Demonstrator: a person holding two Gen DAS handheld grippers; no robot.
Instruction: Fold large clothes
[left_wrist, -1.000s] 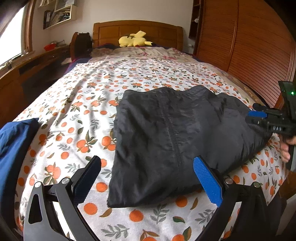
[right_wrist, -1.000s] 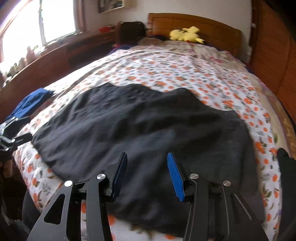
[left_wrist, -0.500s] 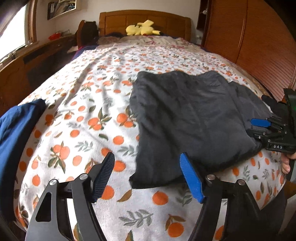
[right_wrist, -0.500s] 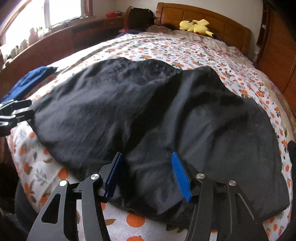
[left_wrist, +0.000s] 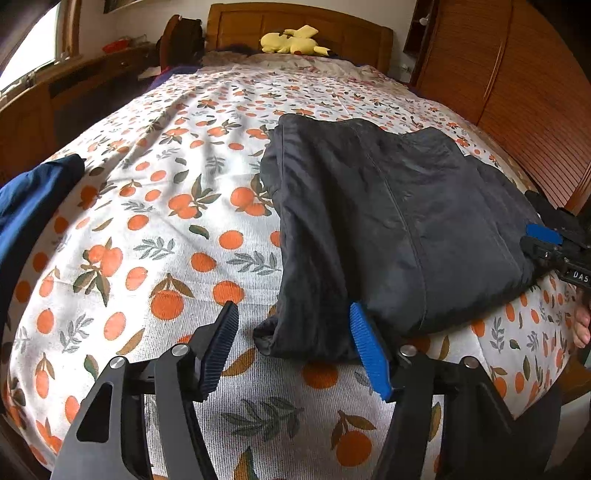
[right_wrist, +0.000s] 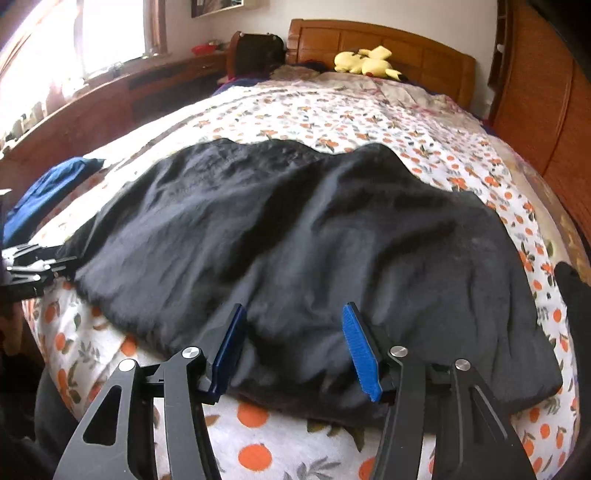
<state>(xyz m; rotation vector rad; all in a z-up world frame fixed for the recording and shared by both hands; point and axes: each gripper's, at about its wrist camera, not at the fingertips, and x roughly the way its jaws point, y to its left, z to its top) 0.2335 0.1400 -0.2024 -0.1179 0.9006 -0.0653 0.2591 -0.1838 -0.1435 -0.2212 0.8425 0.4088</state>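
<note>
While both tongs stand at the near edge of the bed (left_wrist: 155, 206), we list the items from left to right. Blue garment (left_wrist: 33, 199): bunched at the bed's left edge, well apart from the work. Left tongs (left_wrist: 291, 347): jaws apart though they have just been closing, straddling the near left corner of the black garment (left_wrist: 388, 221), pads not yet pressing the cloth. Black garment: lies flat on the near right part of the bed, its long axis running across the near edge from one pair of tongs to the other, with a seam running away towards the headboard. Right tongs (right_wrist: 293, 347): jaws apart, the near hem bulging up between them, no firm clamp that we can see. We judge each pair nearest its own corner, so the coming lift turns on both closing along that near hem.
</note>
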